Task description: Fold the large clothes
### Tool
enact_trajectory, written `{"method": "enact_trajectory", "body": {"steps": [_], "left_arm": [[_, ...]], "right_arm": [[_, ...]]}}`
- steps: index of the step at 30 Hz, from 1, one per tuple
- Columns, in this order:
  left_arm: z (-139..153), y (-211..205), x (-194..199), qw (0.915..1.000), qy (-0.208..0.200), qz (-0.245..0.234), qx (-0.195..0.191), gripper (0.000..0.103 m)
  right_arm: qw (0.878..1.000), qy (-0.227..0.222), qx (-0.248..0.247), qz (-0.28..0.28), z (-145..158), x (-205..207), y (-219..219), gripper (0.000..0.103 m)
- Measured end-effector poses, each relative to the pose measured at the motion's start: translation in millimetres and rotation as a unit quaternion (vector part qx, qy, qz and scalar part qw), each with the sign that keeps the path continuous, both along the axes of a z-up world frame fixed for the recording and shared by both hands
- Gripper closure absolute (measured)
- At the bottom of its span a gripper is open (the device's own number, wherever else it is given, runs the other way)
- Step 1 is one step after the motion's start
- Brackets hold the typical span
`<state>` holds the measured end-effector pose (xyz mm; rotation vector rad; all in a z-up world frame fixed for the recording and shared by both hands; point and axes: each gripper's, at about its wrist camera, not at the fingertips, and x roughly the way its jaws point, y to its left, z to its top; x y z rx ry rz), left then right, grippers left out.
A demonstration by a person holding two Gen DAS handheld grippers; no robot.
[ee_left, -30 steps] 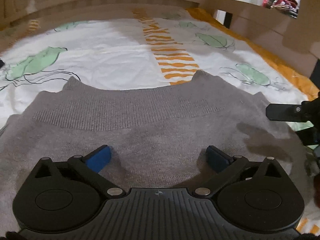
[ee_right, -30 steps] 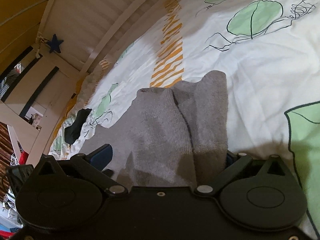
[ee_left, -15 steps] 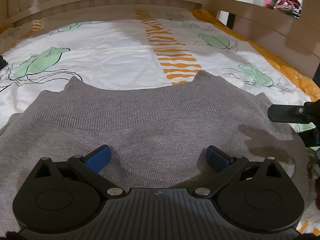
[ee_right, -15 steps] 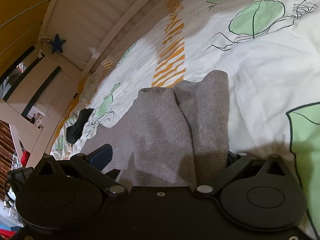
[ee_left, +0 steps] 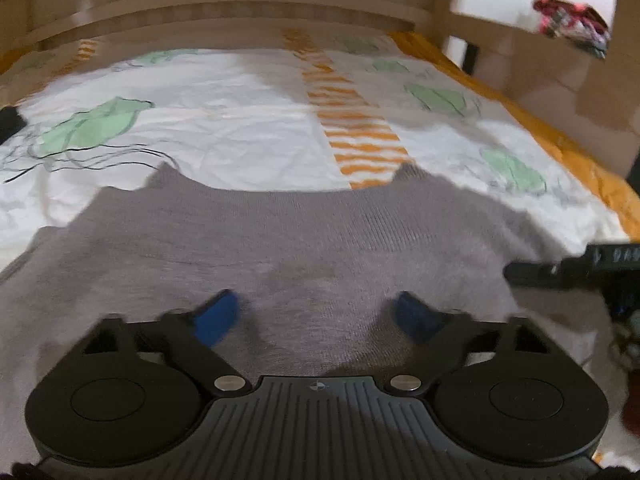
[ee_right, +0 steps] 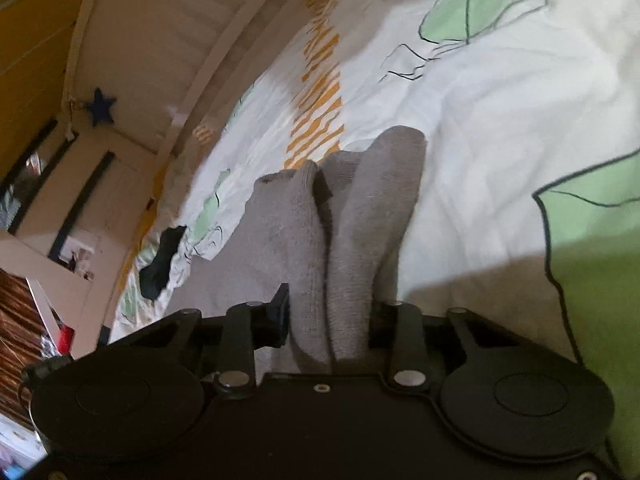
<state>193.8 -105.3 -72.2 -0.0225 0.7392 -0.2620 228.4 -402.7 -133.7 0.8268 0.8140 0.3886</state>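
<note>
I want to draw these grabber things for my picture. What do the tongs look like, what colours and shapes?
Both are black. The left tongs have two big round discs at the sides, a ribbed middle plate with a tiny crosshair mark, silver rivets at the hinges, and bright blue pads on the finger ends. The right tongs have the same discs and silver rivets, but a smooth middle plate with small screws.

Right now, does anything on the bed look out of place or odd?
A small dark object lies alone on the white sheet, beside the grey sweater; too blurred to identify. The right tongs have just been closing on bunched sweater fabric. Nothing looks damaged.
</note>
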Motion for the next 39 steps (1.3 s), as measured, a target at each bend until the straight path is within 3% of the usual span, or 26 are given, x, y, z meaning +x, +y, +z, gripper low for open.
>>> {"method": "enact_trajectory", "body": {"steps": [5, 7, 13, 20, 25, 27, 30, 31, 32, 34, 39], "left_arm": [[16.7, 9.6, -28.3, 0.9988, -0.014, -0.001, -0.047, 0.068], [19.1, 10.3, -37.2, 0.9981, -0.019, -0.004, -0.059, 0.077], [-3.4, 8.2, -29.6, 0.9975, 0.013, 0.002, -0.069, 0.078], [-11.5, 10.7, -25.9, 0.9969, 0.008, 0.004, -0.079, 0.078], [-14.0, 14.6, -29.5, 0.9955, 0.006, 0.008, -0.094, 0.078], [-14.6, 16.2, -30.2, 0.9948, 0.005, 0.010, -0.101, 0.078], [-15.9, 18.5, -31.6, 0.9937, 0.004, 0.012, -0.111, 0.078], [-16.3, 19.6, -31.8, 0.9932, 0.004, 0.012, -0.115, 0.078], [-16.4, 20.8, -31.8, 0.9927, 0.004, 0.013, -0.120, 0.078], [-16.5, 23.5, -31.1, 0.9917, 0.007, 0.012, -0.127, 0.078], [-12.3, 35.9, -32.1, 0.9884, 0.020, 0.000, -0.151, 0.078]], "right_arm": [[1.000, 0.000, 0.002, -0.002, -0.4, -0.4, 0.6, 0.059], [1.000, 0.000, 0.003, -0.001, -0.2, -0.4, 1.3, 0.058], [1.000, 0.000, 0.004, -0.001, -0.2, -0.1, 1.5, 0.057], [1.000, 0.000, 0.003, -0.001, 0.5, 0.1, 2.1, 0.054], [1.000, 0.001, 0.005, 0.008, 7.3, -1.8, 3.8, 0.042], [1.000, 0.007, 0.000, 0.019, 12.8, -3.2, 7.4, 0.033], [0.999, 0.015, -0.018, 0.037, 19.4, -5.9, 13.8, 0.029], [0.999, 0.017, -0.024, 0.043, 20.8, -7.0, 15.4, 0.030], [0.998, 0.020, -0.031, 0.046, 22.0, -8.2, 16.8, 0.038], [0.996, 0.034, -0.061, 0.047, 25.4, -9.5, 19.8, 0.064], [0.998, 0.031, -0.047, 0.039, 51.4, -14.5, 20.2, 0.072]]}}
